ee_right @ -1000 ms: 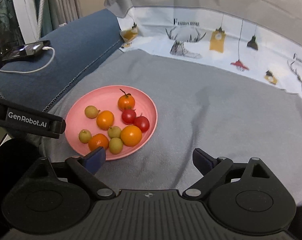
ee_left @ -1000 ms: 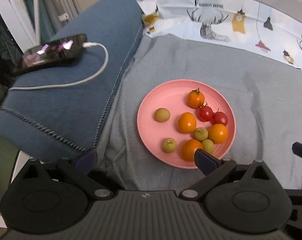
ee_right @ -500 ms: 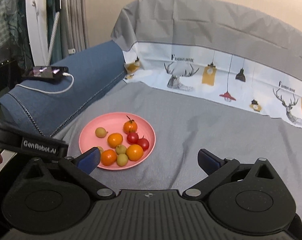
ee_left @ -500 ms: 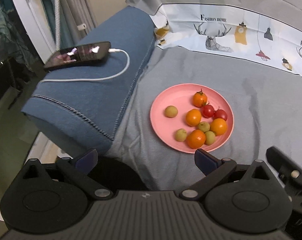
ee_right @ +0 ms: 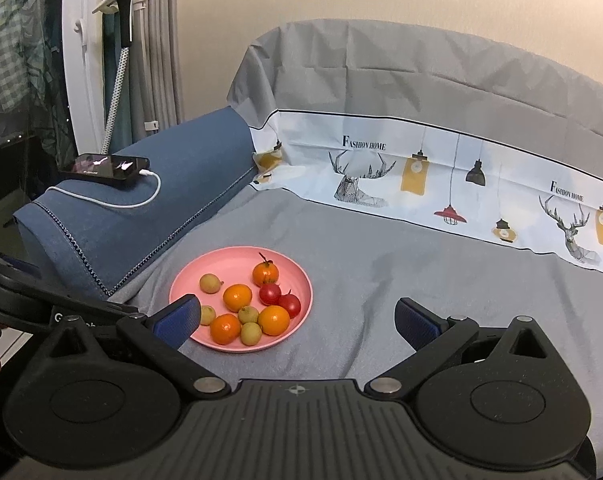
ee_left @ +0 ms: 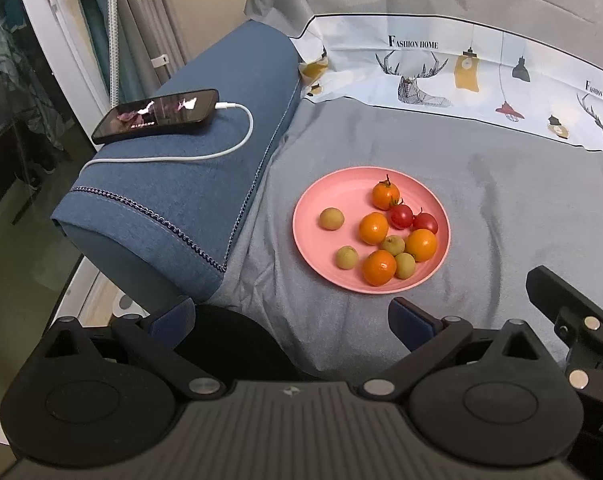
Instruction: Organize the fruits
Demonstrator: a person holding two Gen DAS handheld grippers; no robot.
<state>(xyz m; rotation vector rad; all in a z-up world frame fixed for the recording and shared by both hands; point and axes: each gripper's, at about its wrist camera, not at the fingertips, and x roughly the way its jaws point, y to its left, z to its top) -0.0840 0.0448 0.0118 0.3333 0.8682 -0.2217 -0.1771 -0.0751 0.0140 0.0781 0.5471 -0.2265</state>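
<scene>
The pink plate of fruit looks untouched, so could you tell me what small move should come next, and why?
Probably lower the right gripper toward the pink plate: both grippers are open and empty, all the fruit lies on the plate, and the right one already faces it.

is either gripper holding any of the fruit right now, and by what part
Nothing is held. The left gripper and right gripper are both open and empty, short of the pink plate.

Both views look forward and down along their own hand-held gripper fingers toward the plate (ee_left: 309, 216). The left wrist view sits high, near the plate's near side, tilted steeply. The right wrist view sits lower and farther back, right of the plate (ee_right: 185, 280), facing more level. Both share the plate, armrest (ee_left: 205, 184) and phone (ee_left: 155, 116).
</scene>
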